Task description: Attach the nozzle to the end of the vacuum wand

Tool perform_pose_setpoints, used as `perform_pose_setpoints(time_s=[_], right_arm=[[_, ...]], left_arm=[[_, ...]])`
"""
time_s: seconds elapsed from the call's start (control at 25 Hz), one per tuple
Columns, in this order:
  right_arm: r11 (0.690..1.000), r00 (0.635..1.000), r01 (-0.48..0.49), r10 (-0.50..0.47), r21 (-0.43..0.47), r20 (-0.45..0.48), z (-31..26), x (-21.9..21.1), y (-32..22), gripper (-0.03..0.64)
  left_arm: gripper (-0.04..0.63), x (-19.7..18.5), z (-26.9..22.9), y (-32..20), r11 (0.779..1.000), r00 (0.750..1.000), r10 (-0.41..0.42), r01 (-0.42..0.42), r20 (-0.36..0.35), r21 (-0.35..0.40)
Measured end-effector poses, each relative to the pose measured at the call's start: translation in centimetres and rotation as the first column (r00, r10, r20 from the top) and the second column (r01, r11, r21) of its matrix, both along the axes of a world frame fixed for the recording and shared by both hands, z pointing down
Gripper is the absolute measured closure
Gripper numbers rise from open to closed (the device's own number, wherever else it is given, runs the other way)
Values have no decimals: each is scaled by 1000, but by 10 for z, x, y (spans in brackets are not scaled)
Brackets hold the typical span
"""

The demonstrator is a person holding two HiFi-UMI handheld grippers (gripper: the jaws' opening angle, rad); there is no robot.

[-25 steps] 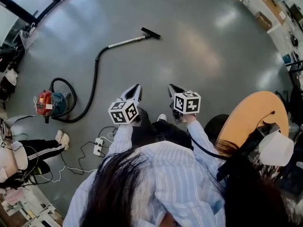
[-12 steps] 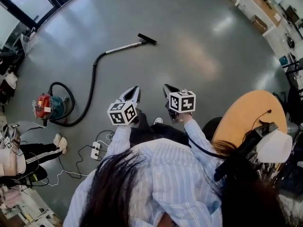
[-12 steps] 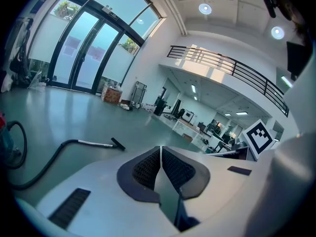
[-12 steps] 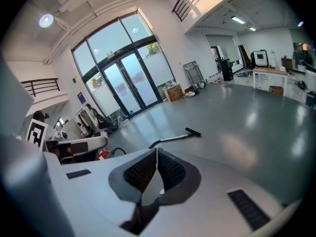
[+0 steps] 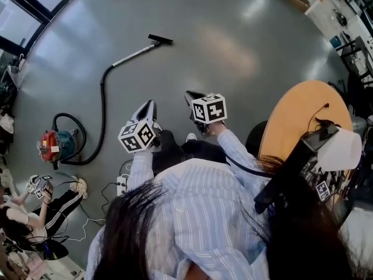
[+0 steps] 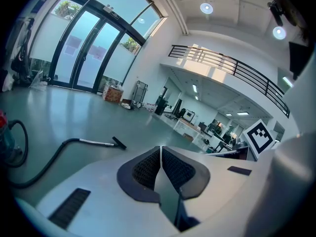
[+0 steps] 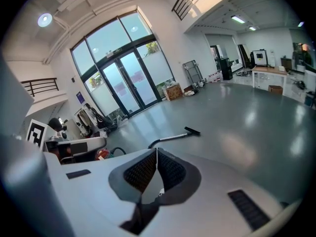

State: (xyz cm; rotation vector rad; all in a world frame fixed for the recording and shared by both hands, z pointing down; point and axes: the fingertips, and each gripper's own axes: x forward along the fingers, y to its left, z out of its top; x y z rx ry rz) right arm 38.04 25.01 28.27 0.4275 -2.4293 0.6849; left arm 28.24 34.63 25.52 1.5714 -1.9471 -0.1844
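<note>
- The left tool is held out low in front of the person, angled a little downward over the grey floor. In the left gripper view its jaws are pressed together along one thin seam, with nothing between them.
- The right tool is just beside it on the right, the two apart and roughly parallel. In the right gripper view its jaws are likewise closed tight and empty.
- The nozzle, a flat black bar, lies on the floor far ahead and a little left of both tools, well apart from them.
- The nozzle touches the far end of the wand, a slim silver tube lying flat. Whether it is fully seated on the tube is too small to tell.
- From the wand's near end a black hose curves towards the near left and loops round to the vacuum canister, which is red and blue and stands on the floor at the far left of the head view.
- A white power strip with trailing cords lies on the floor just left of the person's feet.
- A seated person is on the floor at the near left.
- A round wooden desk stands at the right.
- Tall glass doors close the far side of the hall.
</note>
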Motion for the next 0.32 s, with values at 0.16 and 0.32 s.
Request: perform_pose_setpoints(time_s=[0.16, 0.32], right_arm=[[1000, 1000, -7, 7, -11, 9, 2, -6, 0, 604], [1000, 1000, -12, 12, -5, 4, -1, -13, -4, 604]], left_arm=[[578, -6, 5, 2, 1000, 1000, 2, -2, -6, -7], [578, -15, 7, 1, 1000, 1000, -6, 6, -8, -13]])
